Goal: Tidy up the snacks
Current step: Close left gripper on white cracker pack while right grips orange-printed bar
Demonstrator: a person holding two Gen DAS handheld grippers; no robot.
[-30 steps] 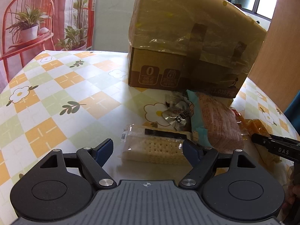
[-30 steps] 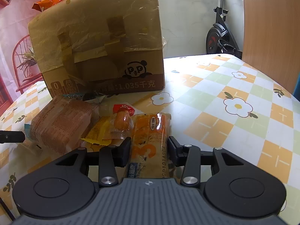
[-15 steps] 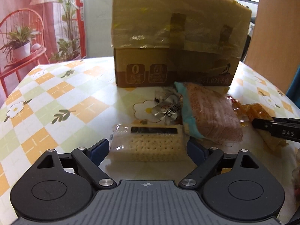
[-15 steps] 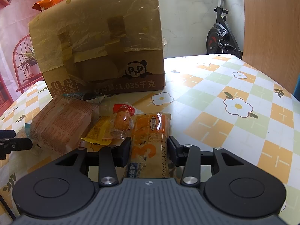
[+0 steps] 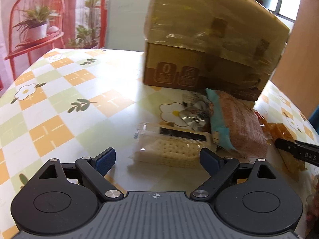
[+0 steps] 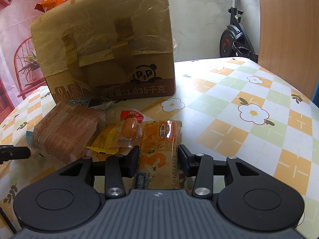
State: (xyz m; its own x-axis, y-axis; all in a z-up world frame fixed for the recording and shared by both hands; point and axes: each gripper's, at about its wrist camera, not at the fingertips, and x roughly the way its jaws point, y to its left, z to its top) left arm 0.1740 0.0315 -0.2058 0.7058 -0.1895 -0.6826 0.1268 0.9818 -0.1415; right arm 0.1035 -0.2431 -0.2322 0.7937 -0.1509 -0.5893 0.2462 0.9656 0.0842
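A clear cracker packet (image 5: pixel 171 151) lies flat on the tablecloth, partly between the fingers of my left gripper (image 5: pixel 157 159). That gripper is open wide; neither blue pad presses the packet, which sits nearer the right finger. Beside it lie a brown bread packet with teal ends (image 5: pixel 237 123) and a crumpled silver wrapper (image 5: pixel 193 115). My right gripper (image 6: pixel 158 159) is shut on an orange snack packet (image 6: pixel 159 143) that rests on the table. A small sausage snack with a red top (image 6: pixel 129 127) and a yellow packet (image 6: pixel 104 139) lie just left of it.
A tall taped cardboard box (image 6: pixel 107 45) stands behind the snacks, an orange bag (image 6: pixel 51 2) poking from its top. The checked floral tablecloth (image 6: pixel 249 111) spreads to the right. A wooden panel (image 6: pixel 287 25) and an exercise bike (image 6: pixel 237 33) stand beyond the table.
The left gripper's jaws have spread slightly and its view has swung, so the cracker packet now sits off to the right finger. The right gripper and its packet have not moved.
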